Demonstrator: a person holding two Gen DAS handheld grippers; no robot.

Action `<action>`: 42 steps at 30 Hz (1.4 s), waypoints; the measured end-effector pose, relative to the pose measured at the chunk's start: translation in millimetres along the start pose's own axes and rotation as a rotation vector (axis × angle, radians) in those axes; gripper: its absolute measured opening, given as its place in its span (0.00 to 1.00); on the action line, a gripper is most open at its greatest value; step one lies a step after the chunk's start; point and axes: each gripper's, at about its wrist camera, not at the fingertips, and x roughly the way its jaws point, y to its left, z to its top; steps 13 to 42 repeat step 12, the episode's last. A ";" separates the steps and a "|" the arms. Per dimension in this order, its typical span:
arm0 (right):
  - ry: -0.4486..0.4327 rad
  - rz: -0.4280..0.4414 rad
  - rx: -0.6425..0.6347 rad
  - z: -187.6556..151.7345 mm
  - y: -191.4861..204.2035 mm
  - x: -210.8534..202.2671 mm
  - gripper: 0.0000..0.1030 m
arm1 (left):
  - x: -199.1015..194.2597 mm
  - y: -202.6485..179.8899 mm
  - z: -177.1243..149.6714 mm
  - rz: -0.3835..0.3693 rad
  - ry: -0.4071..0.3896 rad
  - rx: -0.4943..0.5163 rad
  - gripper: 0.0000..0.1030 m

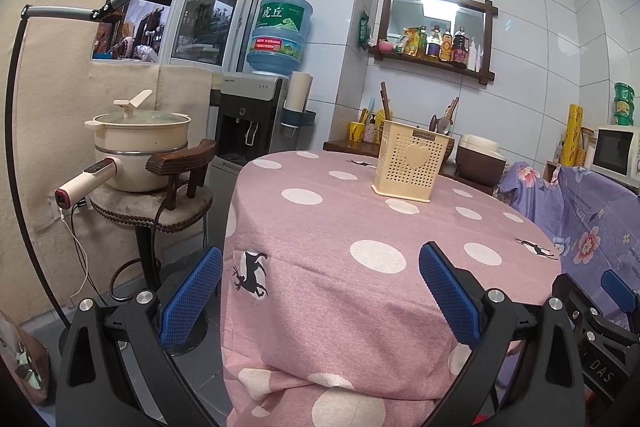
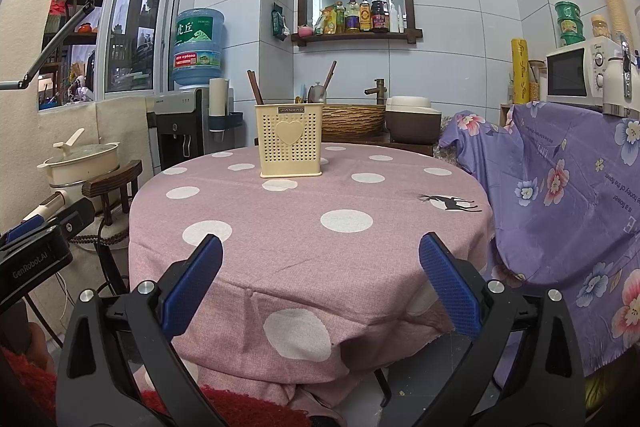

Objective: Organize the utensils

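A cream perforated utensil holder [image 1: 412, 161] with a heart on its front stands upright at the far side of the round table with the pink dotted cloth [image 1: 340, 227]. It also shows in the right wrist view [image 2: 290, 141], where brown chopsticks [image 2: 254, 87] rise from behind its rim. My left gripper [image 1: 320, 287] is open and empty, low at the table's near left edge. My right gripper [image 2: 320, 275] is open and empty, at the near edge of the table [image 2: 300, 235]. No loose utensils show on the cloth.
A stool with a cream electric pot [image 1: 140, 147] stands left of the table. A water dispenser [image 1: 256, 115] is behind it. A purple floral cloth [image 2: 568, 195] covers furniture at the right, with a microwave [image 2: 576, 75] on top. Behind the table is a counter with a woven basin [image 2: 352, 119].
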 end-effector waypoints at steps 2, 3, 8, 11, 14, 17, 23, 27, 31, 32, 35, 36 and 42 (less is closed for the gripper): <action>0.000 -0.001 0.000 -0.1 0.3 -0.2 0.94 | 0.0 0.2 -0.1 0.003 0.001 0.000 0.95; 0.000 -0.001 0.000 -0.4 0.4 -0.4 0.94 | -0.1 0.2 -0.1 0.004 0.002 0.002 0.95; 0.001 0.000 0.000 -0.2 0.1 -0.2 0.94 | 0.1 0.6 -0.5 0.005 0.003 0.002 0.95; 0.000 -0.001 0.000 -0.1 0.2 -0.3 0.94 | 0.0 0.8 -0.7 0.005 0.003 0.002 0.95; 0.001 0.000 0.000 -0.1 0.2 -0.2 0.94 | -0.1 1.1 -0.8 0.005 0.003 0.002 0.95; 0.001 0.000 0.000 -0.1 0.2 -0.2 0.94 | -0.1 1.1 -0.8 0.005 0.003 0.002 0.95; 0.001 0.000 0.000 -0.1 0.2 -0.2 0.94 | -0.1 1.1 -0.8 0.005 0.003 0.002 0.95; 0.001 0.000 0.000 -0.1 0.2 -0.2 0.94 | -0.1 1.1 -0.8 0.005 0.003 0.002 0.95; 0.001 0.000 0.000 -0.1 0.2 -0.2 0.94 | -0.1 1.1 -0.8 0.005 0.003 0.002 0.95; 0.001 0.000 0.000 -0.1 0.2 -0.2 0.94 | -0.1 1.1 -0.8 0.005 0.003 0.002 0.95; 0.001 0.000 0.000 -0.1 0.2 -0.2 0.94 | -0.1 1.1 -0.8 0.005 0.003 0.002 0.95; 0.001 0.000 0.000 -0.1 0.2 -0.2 0.94 | -0.1 1.1 -0.8 0.005 0.003 0.002 0.95; 0.001 0.000 0.000 -0.1 0.2 -0.2 0.94 | -0.1 1.1 -0.8 0.005 0.003 0.002 0.95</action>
